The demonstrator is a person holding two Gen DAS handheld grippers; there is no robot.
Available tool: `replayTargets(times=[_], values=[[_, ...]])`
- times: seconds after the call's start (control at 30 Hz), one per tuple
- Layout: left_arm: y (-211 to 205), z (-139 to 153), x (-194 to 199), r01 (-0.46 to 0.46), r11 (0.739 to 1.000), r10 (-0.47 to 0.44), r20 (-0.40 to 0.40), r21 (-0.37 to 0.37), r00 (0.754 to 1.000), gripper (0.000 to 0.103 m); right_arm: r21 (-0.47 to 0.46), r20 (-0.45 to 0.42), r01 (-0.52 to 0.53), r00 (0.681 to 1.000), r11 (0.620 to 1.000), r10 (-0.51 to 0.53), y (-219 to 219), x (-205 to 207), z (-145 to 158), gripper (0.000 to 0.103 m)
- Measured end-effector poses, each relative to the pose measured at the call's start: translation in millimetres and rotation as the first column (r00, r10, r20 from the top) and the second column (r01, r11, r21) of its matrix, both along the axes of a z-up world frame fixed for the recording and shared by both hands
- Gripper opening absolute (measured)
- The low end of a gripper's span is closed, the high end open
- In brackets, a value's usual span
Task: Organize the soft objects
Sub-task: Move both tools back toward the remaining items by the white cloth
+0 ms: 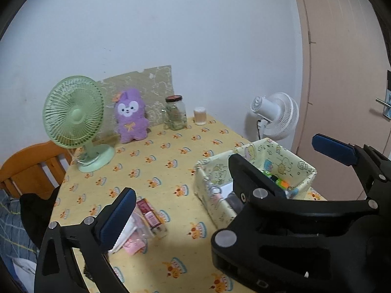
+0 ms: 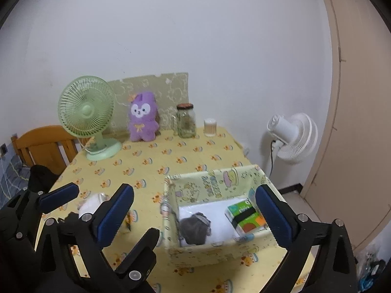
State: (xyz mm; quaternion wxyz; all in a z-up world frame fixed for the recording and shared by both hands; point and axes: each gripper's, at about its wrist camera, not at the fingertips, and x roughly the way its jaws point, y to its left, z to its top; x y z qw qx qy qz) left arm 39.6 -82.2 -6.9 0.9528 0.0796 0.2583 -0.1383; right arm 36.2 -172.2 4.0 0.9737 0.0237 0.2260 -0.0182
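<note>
left gripper (image 1: 122, 217): released, nothing between fingers
right gripper (image 2: 195, 210): released, spread over the fabric bin (image 2: 171, 190)
right view only: grey cloth (image 2: 195, 227) and green tissue pack (image 2: 246, 217) inside bin
left view only: clear packet (image 1: 144, 222) left of bin
hidden: bin interior mostly blocked in left view

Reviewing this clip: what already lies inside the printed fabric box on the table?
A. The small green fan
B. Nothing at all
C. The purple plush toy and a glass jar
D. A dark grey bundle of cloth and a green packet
D: the right wrist view shows a dark grey bundle of cloth and a green packet on the white floor of the box.
</note>
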Motion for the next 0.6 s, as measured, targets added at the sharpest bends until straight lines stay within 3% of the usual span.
replayTargets(times=[0.6], values=[[51.0,-12.5,-5.5,-0.124,0.991,0.125,0.014,-0.042,0.992,0.103,0.025,-0.006,-0.107,0.994,0.994,0.107,50.5,1.5,-9.0,0.103]])
